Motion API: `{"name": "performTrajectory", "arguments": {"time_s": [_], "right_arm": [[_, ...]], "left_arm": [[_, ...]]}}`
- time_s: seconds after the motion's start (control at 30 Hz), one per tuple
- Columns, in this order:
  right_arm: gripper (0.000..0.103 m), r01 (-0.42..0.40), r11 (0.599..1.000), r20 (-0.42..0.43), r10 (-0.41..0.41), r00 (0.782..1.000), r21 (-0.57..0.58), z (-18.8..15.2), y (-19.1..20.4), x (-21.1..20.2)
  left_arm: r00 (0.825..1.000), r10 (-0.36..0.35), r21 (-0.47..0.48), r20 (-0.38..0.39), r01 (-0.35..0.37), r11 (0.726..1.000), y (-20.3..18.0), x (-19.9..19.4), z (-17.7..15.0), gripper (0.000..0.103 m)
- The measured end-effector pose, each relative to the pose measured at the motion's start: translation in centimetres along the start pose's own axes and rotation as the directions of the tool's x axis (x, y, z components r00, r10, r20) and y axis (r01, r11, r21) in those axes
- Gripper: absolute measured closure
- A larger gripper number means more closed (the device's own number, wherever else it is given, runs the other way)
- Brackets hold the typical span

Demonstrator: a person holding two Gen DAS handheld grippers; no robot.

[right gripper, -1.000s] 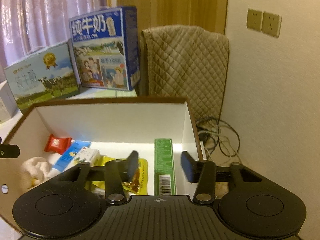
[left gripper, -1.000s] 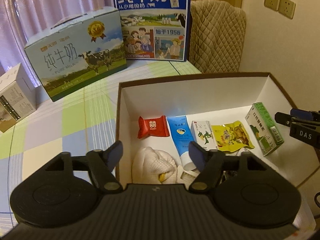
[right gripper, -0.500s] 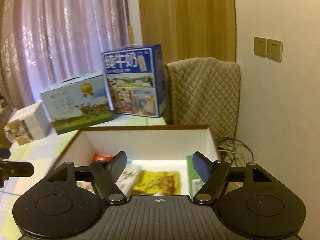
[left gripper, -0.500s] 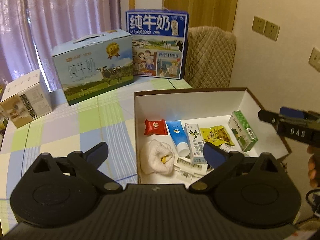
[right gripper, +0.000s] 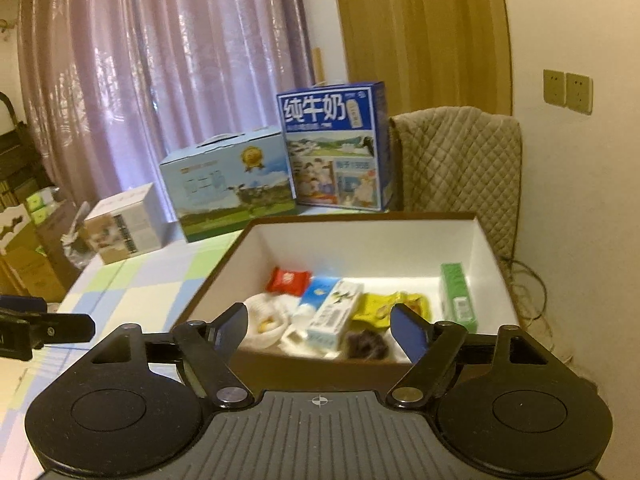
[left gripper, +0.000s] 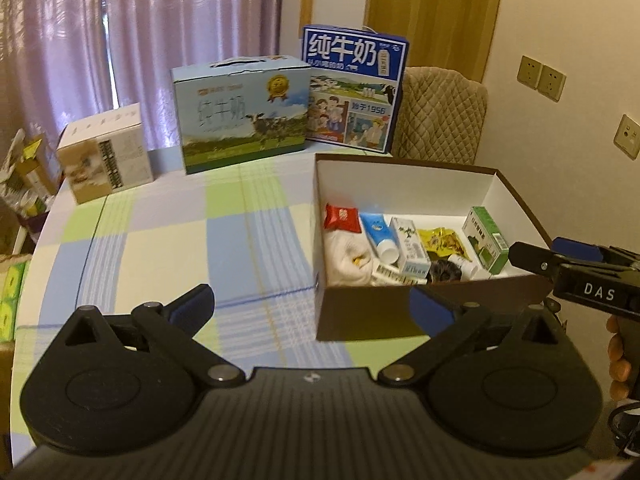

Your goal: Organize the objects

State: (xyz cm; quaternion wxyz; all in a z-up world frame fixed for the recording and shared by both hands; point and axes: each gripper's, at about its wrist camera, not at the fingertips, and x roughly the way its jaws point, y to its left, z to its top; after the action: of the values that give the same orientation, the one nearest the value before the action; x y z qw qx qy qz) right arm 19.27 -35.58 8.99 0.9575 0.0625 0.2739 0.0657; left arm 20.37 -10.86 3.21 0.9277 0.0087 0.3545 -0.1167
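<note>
A brown cardboard box [left gripper: 404,318] with a white inside [right gripper: 360,236] sits at the table's right end. In it lie a red packet [left gripper: 340,217], a blue tube [left gripper: 378,232], a white carton [left gripper: 410,244], a yellow snack bag [left gripper: 442,240], a green carton [left gripper: 486,238], a white cloth [left gripper: 346,258] and a dark object [right gripper: 366,344]. My left gripper [left gripper: 310,308] hangs open and empty in front of the box. My right gripper [right gripper: 320,326] is open and empty too, just short of the box's near wall.
Two milk cartons [left gripper: 242,112] [left gripper: 352,90] and a small white box [left gripper: 104,152] stand along the far edge of the checked tablecloth [left gripper: 180,248]. A quilted chair back [left gripper: 440,116] and a wall with cables [right gripper: 528,292] are to the right. A hand [left gripper: 618,354] holds the right gripper.
Both grippers have pulled back and up out of the box, and both have opened wider. The things in the box have stayed where they were.
</note>
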Motion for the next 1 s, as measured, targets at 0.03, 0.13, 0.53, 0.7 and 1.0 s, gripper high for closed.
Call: {"name": "performTrajectory", "arguments": {"time_s": [0.03, 0.13, 0.53, 0.7, 1.0], "right_arm": [[0.027, -0.002, 1.000, 0.001, 0.002, 1.000, -0.002, -0.3, 0.3, -0.1], [0.027, -0.004, 1.000, -0.011, 0.004, 1.000, -0.014, -1.0, 1.0, -0.1], [0.026, 0.000, 1.000, -0.088, -0.001, 0.996, -0.011, -5.0, 2.9, 0.4], [0.026, -0.047, 0.998, -0.145, 0.042, 0.989, -0.034, -7.0, 4.2, 0.9], [0.026, -0.135, 0.988, -0.226, 0.114, 0.967, -0.077, -9.4, 6.3, 1.6]], "left_arm": [[1.000, 0.004, -0.003, 0.003, -0.004, 1.000, 0.2, -0.3, -0.4, 0.001], [1.000, 0.019, -0.017, 0.004, -0.019, 1.000, 0.9, -1.2, -1.6, 0.001], [0.995, 0.101, -0.038, -0.029, -0.102, 0.994, 2.6, -1.9, -7.4, 0.001], [0.989, 0.128, -0.059, -0.068, -0.132, 0.989, 3.8, -1.8, -9.2, 0.001], [0.979, 0.178, -0.106, -0.095, -0.188, 0.976, 5.4, -2.3, -10.5, 0.001]]}}
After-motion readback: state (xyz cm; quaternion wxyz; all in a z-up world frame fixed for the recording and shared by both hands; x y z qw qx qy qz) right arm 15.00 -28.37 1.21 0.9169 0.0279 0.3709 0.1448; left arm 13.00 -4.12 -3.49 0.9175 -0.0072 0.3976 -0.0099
